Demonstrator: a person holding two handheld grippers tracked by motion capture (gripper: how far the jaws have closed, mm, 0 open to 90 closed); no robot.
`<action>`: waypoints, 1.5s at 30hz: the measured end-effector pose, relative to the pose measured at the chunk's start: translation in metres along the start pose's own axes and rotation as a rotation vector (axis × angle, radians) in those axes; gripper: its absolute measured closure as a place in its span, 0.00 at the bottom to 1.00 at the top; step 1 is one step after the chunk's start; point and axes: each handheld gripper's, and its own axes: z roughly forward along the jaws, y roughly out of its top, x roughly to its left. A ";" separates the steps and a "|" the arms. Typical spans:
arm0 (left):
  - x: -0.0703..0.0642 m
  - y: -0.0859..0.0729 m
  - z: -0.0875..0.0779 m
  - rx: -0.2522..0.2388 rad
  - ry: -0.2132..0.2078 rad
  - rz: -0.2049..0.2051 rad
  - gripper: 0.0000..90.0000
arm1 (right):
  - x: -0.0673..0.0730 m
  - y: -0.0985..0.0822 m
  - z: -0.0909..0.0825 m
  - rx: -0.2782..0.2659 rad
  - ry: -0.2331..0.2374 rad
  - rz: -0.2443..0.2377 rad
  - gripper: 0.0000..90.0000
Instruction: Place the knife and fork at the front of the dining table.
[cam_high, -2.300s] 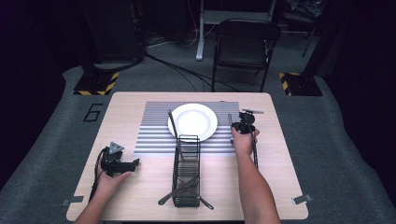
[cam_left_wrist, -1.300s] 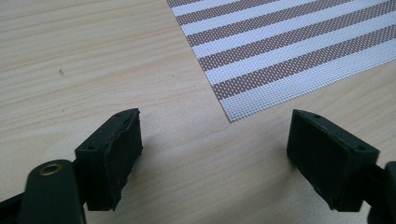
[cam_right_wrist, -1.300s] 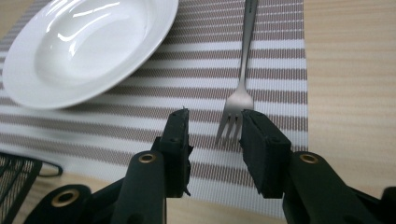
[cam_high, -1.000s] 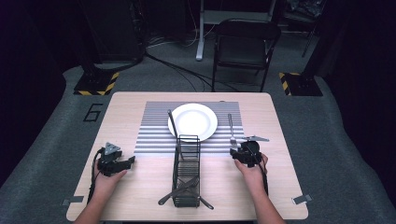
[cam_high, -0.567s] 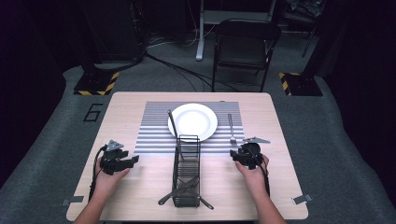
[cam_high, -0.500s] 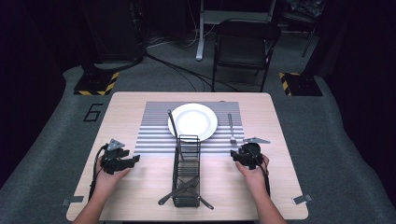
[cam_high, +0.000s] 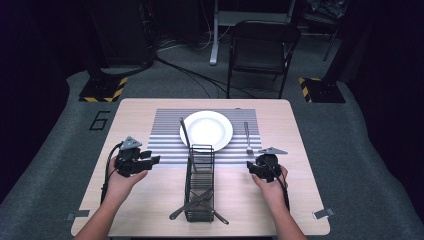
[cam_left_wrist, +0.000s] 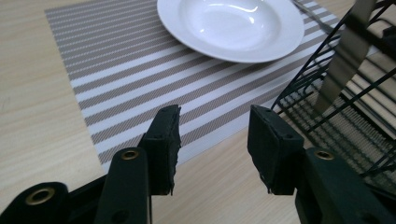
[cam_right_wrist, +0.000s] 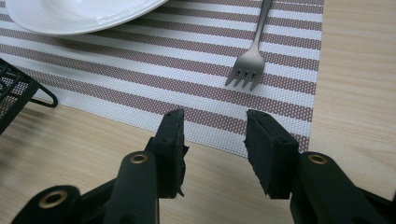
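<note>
A white plate (cam_high: 206, 130) sits on a striped placemat (cam_high: 165, 145). A fork (cam_high: 247, 137) lies on the mat to the plate's right. Near the table's front stands a black wire caddy (cam_high: 200, 182) with a knife (cam_high: 184, 135) leaning up out of it and more cutlery (cam_high: 195, 206) at its near end. My left gripper (cam_high: 150, 161) hovers over the mat's left corner, pointing at the caddy (cam_left_wrist: 336, 102). Its jaws have just been closing, but the left gripper (cam_left_wrist: 212, 140) is open with nothing between them. My right gripper (cam_right_wrist: 212, 140) is open and empty, just short of the fork (cam_right_wrist: 254, 51).
The wooden table (cam_high: 300, 200) has bare room on both sides of the caddy. Beyond its far edge stand a black folding chair (cam_high: 262, 45), floor cables and two yellow-striped stand bases (cam_high: 102, 90). A metal clip (cam_high: 322, 213) sits at the near right corner.
My right gripper has drawn back from beside the fork to the mat's near edge and then kept still. My left gripper has lifted off the table, shifted slightly toward the caddy, and narrowed its jaws.
</note>
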 end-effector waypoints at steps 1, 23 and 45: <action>0.000 0.000 0.000 0.000 0.000 0.000 0.60 | 0.000 0.000 0.000 0.000 0.000 0.000 0.64; -0.039 0.048 -0.002 -0.024 -0.090 0.097 0.60 | 0.000 0.000 0.000 -0.009 0.019 0.007 0.64; -0.062 0.066 0.028 0.003 -0.146 0.116 0.67 | -0.003 -0.002 0.000 -0.013 0.031 0.053 0.63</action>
